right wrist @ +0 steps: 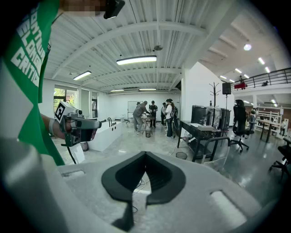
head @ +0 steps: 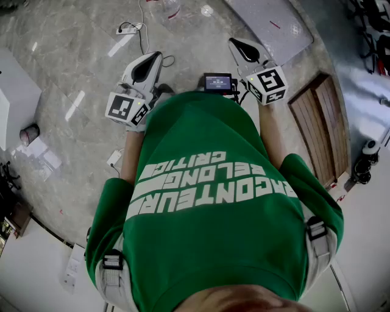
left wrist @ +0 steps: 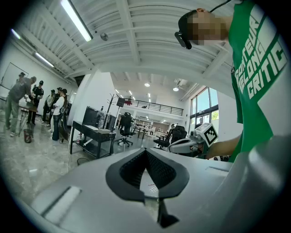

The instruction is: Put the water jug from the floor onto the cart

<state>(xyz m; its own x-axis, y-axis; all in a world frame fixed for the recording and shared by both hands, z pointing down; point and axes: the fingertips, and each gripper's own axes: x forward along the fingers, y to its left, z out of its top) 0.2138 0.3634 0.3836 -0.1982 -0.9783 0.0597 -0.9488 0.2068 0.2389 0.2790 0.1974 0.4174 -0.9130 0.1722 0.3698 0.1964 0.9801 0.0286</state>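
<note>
We are holding the left gripper (head: 152, 59) and the right gripper (head: 234, 42) pressed together and empty, out in front of us. What we are taking for the clear water jug (head: 166, 7) is sitting on the floor ahead, well apart from both and nearer the left gripper. The grey cart (head: 268, 24) is lying beyond the right gripper.

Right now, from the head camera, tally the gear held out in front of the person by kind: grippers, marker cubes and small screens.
Grippers: 2, the left gripper and the right gripper
Marker cubes: 2, one on the left and one on the right
Small screen: 1
Total: 5
</note>
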